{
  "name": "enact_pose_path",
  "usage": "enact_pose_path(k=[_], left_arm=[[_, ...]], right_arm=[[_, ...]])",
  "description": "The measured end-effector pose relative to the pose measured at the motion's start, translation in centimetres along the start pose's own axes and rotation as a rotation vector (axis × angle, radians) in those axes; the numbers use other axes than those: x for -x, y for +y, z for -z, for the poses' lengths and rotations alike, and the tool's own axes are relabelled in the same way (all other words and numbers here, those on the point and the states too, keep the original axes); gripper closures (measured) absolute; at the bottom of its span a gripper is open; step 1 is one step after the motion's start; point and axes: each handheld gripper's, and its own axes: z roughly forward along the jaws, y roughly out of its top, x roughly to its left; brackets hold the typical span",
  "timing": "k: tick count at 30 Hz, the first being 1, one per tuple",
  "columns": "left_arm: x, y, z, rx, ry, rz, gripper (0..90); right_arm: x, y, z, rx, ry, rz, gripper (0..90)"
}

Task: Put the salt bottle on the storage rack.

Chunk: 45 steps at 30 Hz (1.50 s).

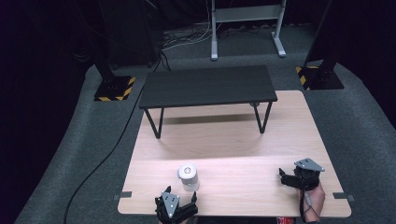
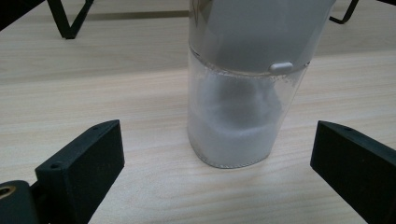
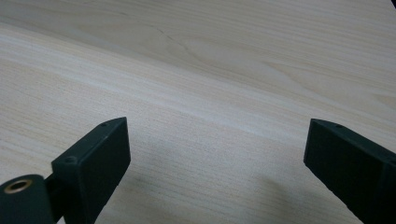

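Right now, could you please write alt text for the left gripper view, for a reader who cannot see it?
A clear container with a grey top and white contents stands upright on a pale wooden table, just beyond the open left gripper, untouched by its black jaws. The legs of a black stand show behind.

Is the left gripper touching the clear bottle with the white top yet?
Apart. In the left gripper view, the left gripper is open, and bare table shows between each jaw and the bottle standing ahead of them.
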Motion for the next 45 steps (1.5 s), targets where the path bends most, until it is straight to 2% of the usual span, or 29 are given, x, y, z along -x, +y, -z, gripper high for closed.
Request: enact_pose_path(k=[6,10,23,28,32,33,34,37,41,45], left_arm=[[0.3,0.5,-0.8,-0.016,-0.016,-0.001,0.6],[0.7,0.8,-1.0,-0.026,-0.012,-0.024,0.0],[1.7,3.0,-3.6,-0.016,-0.014,-0.014,0.0],[2.0,3.4,-4.4,-0.019,-0.002,-0.009,0.0],[2.6,3.8,-5.4,-0.028,0.036,0.008,0.0],[2.5,3.9,-5.6,-0.034,0.034,0.007,2.1],[2.9,4.0,-6.0,-0.044,0.071,0.013,27.7],[2.9,4.1,-6.1,-0.044,0.082,0.019,29.0],[2.0,4.0,-5.9,-0.037,0.044,0.04,29.1],[1.6,4.0,-5.8,-0.038,0.024,0.043,29.0]], right_arm=[[-0.2,0.1,0.0,-0.006,-0.006,0.003,5.9],[-0.2,0.2,-0.1,-0.009,-0.007,0.011,5.9],[-0.3,0.2,-0.1,-0.009,-0.008,0.012,5.9],[-0.2,0.1,0.0,-0.004,-0.006,0.01,5.8],[-0.2,0.1,0.0,-0.003,-0.005,0.011,5.8],[-0.2,0.1,0.0,-0.003,-0.004,0.012,5.8],[-0.2,0.0,0.0,-0.003,-0.006,0.013,5.8],[-0.3,0.0,0.0,-0.002,-0.007,0.014,5.7],[-0.2,0.0,0.0,-0.002,-0.005,0.012,5.7],[-0.2,0.0,0.0,0.0,-0.007,0.015,5.6]])
